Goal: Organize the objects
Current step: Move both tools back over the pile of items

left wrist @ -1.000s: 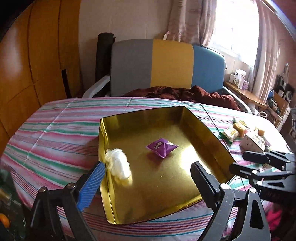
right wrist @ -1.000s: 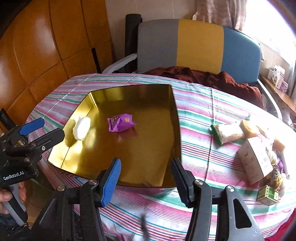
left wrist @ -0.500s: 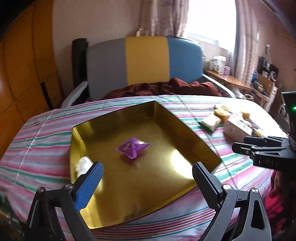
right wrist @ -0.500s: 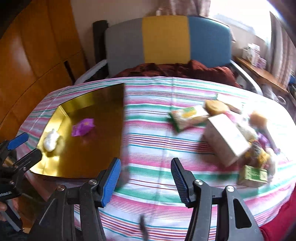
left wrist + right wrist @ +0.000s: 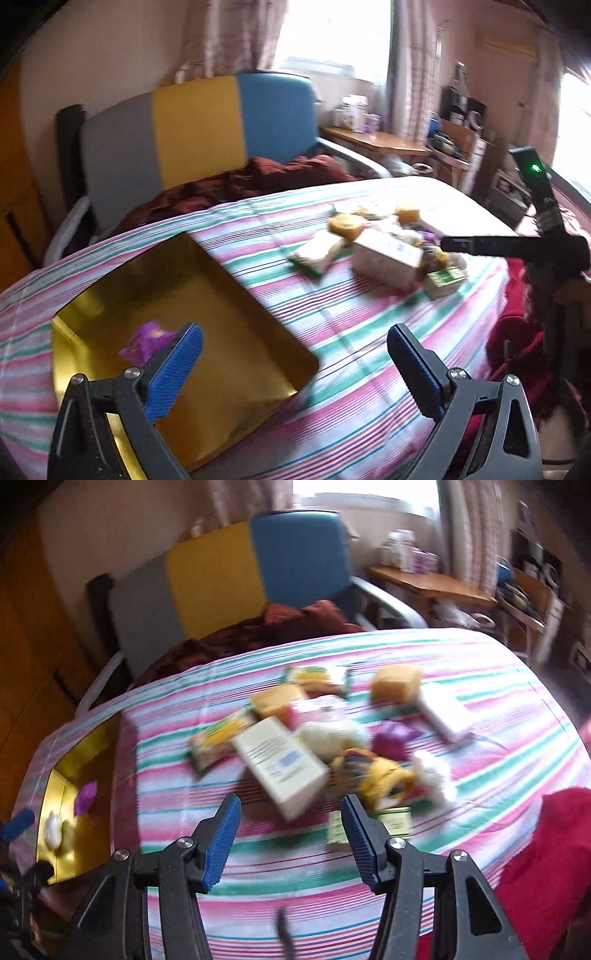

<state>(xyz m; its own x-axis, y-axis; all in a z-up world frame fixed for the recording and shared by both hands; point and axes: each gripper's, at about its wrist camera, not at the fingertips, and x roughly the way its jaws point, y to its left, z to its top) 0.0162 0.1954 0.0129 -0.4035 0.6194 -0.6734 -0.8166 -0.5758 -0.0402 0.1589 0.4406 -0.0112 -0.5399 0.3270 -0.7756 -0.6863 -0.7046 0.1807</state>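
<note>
Gold tray – purple packet + white puff inside; left jaws just opened wide, right jaws apart, both empty.

No readable text from my cameras: print on the cream box at 12 o'clock is motion-blurred.

Table, round-edged, was covered with a pink, green and white striped cloth. On it lay a gold tray at the left, and well apart at the right a heap of small packets and boxes, among them a pale carton.
</note>
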